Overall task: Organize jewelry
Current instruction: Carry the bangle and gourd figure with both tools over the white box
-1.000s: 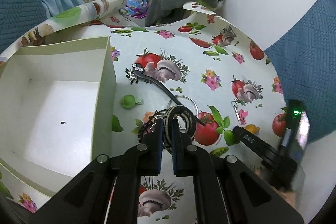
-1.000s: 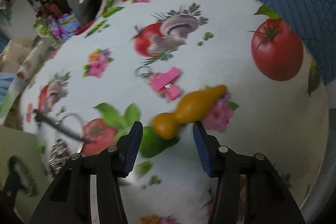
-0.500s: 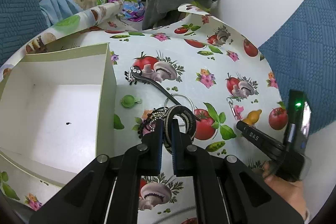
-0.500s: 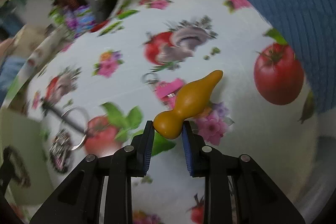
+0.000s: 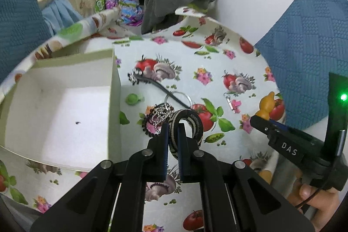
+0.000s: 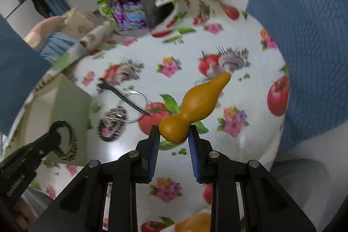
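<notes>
Both held items have left the tablecloth (image 5: 187, 62) since the earlier frames, and both views now take in more of the table. Your right gripper (image 6: 174, 136) closed its jaws during that interval; its pads now pinch the rounded base of the mustard-yellow piece (image 6: 195, 110), which was lying on the cloth before.

Working left to right in the left wrist view:
- Cream box (image 5: 114, 88): open-topped, at the left, white inside, one small dark speck on its floor.
- Green bead (image 5: 132, 99): just right of the box wall.
- Dark hair stick (image 5: 156, 85) with a jewelled head, a silver ring (image 5: 178, 97), and a beaded chain cluster (image 5: 157, 117): on the cloth at centre.
- Your left gripper (image 5: 173, 134): jaws nearly together, clamped on the black-and-cream striped bangle (image 5: 195, 123), which stands on edge above the cloth.
- Pink charm (image 5: 235, 104) with a small metal clasp: right of centre.
- Mustard-yellow piece: smooth, bulb-shaped, tapering to a blunt tip that points away from your right gripper, at the far right.

White letters "DAS" read on the right gripper's body.
</notes>
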A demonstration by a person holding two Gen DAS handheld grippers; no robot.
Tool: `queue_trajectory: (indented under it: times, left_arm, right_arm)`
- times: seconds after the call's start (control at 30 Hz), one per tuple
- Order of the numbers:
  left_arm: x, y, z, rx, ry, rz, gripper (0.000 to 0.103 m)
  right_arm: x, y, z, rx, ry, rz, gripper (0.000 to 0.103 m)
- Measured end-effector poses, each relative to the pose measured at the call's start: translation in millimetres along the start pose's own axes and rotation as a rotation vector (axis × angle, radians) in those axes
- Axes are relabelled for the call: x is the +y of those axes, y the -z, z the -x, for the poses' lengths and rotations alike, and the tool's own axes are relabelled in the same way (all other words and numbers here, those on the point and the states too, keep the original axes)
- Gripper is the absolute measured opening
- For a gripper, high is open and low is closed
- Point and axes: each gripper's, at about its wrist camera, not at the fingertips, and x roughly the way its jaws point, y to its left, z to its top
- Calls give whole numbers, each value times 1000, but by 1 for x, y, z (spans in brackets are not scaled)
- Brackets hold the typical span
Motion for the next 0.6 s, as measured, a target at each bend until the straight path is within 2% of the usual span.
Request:
queue_trajectory:
  times: [0.3, 0.6]
  left_arm:
    - [5, -32, 61, -95, 13, -50, 7]
    - [44, -64, 113, -179, -35, -51, 7]
  right_arm:
    - [38, -32, 72, -140, -38, 95, 23]
    - [99, -60, 123, -240, -88, 192, 23]
